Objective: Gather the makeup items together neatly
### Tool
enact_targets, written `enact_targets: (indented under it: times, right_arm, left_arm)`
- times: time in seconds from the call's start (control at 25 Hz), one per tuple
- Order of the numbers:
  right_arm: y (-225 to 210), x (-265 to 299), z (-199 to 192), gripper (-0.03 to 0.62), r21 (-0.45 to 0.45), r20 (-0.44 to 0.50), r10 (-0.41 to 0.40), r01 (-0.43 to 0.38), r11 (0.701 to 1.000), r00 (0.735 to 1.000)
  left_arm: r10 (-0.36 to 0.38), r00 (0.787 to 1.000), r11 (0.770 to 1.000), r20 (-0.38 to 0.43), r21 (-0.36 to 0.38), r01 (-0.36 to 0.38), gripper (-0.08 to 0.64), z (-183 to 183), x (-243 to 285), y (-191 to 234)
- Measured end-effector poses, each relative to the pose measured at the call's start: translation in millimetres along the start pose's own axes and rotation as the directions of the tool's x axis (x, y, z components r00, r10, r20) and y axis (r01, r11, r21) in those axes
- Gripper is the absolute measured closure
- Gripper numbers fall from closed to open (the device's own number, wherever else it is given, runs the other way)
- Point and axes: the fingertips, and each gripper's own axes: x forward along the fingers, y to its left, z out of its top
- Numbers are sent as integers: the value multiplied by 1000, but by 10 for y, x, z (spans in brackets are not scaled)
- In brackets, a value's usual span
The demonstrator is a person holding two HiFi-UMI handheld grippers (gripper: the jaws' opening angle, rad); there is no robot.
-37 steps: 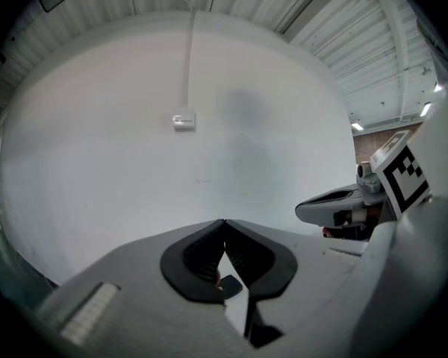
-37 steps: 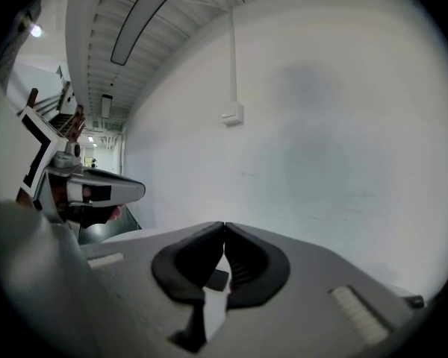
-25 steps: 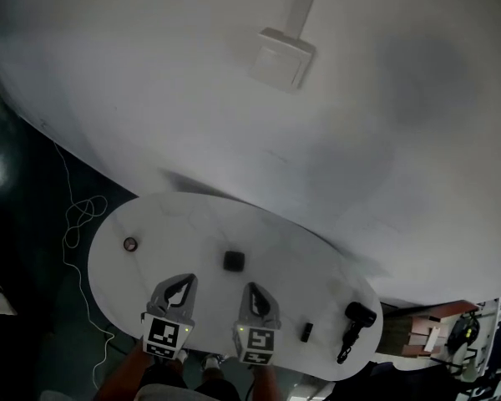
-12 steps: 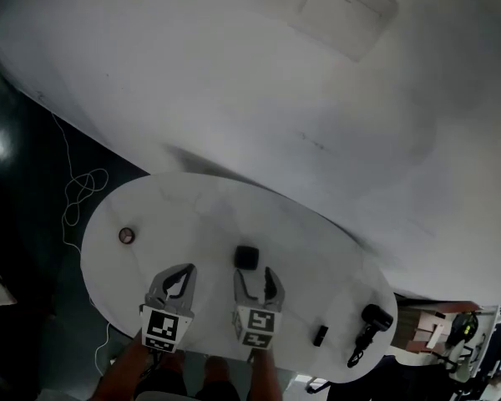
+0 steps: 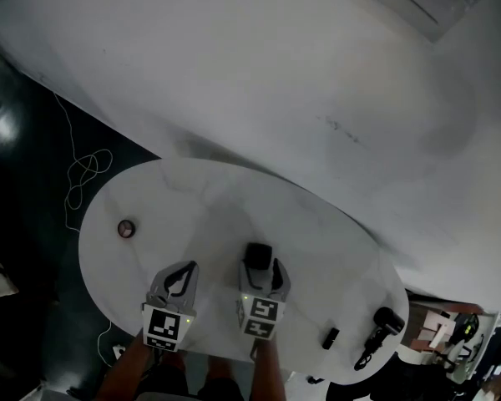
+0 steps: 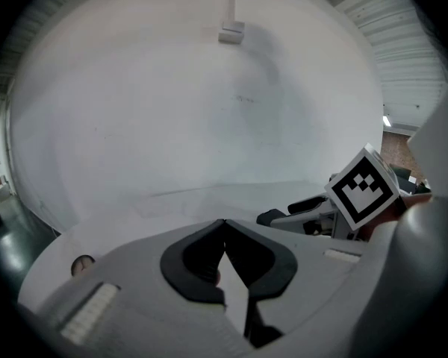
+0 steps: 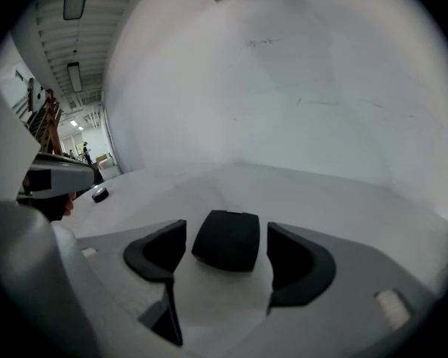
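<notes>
A black square compact (image 5: pixel 258 254) lies on the white oval table (image 5: pixel 192 199). It sits between the fingers of my right gripper (image 5: pixel 261 271), whose jaws are opening. In the right gripper view the compact (image 7: pixel 226 241) has a gap on each side, so the pads do not touch it. My left gripper (image 5: pixel 182 269) hovers over the table's near edge, to the left of the right one. Its jaws meet at the tips (image 6: pixel 224 223) with nothing between them. A small round pot (image 5: pixel 126 228) stands alone at the table's left end.
A small black stick-shaped item (image 5: pixel 329 337) and a black hair-dryer-like tool (image 5: pixel 382 325) lie at the table's right end. A white cable (image 5: pixel 83 178) trails on the dark floor to the left. A large pale wall curves behind the table.
My right gripper has gone from shut to wide open and has moved forward, so the compact now lies between its jaws. The left gripper has stayed put and shut.
</notes>
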Motion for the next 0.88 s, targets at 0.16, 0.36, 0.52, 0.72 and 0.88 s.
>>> enact_targets:
  times: [0.16,0.36,0.52,0.72,0.88]
  right_arm:
    - [6,78,-48,261,8,-16,2,-2,1000,1000]
    - [44,130,-73,261,10,-50,4,-4,1000,999]
    - [53,168,-67,261,-6,-58,-8,8,1000,998]
    - [50,182,-123,262,-31,-96,-22,19,999,995]
    - [47,191,-121,264,-24,-98,-33,31,999,995]
  left_arm:
    - [5,1000,1000,-19,-11,-5,551,-83,15,41]
    - [1,1000,1000,-29,-14,-2,551,-116,40,47]
    - [6,999,1000,-32,-15,-6,551,-133,47,92]
    - [10,999,1000,-34,-23,-11,551,-149,43,134]
    - [11,999,1000,-37,-27,-12,551,-167,42,159]
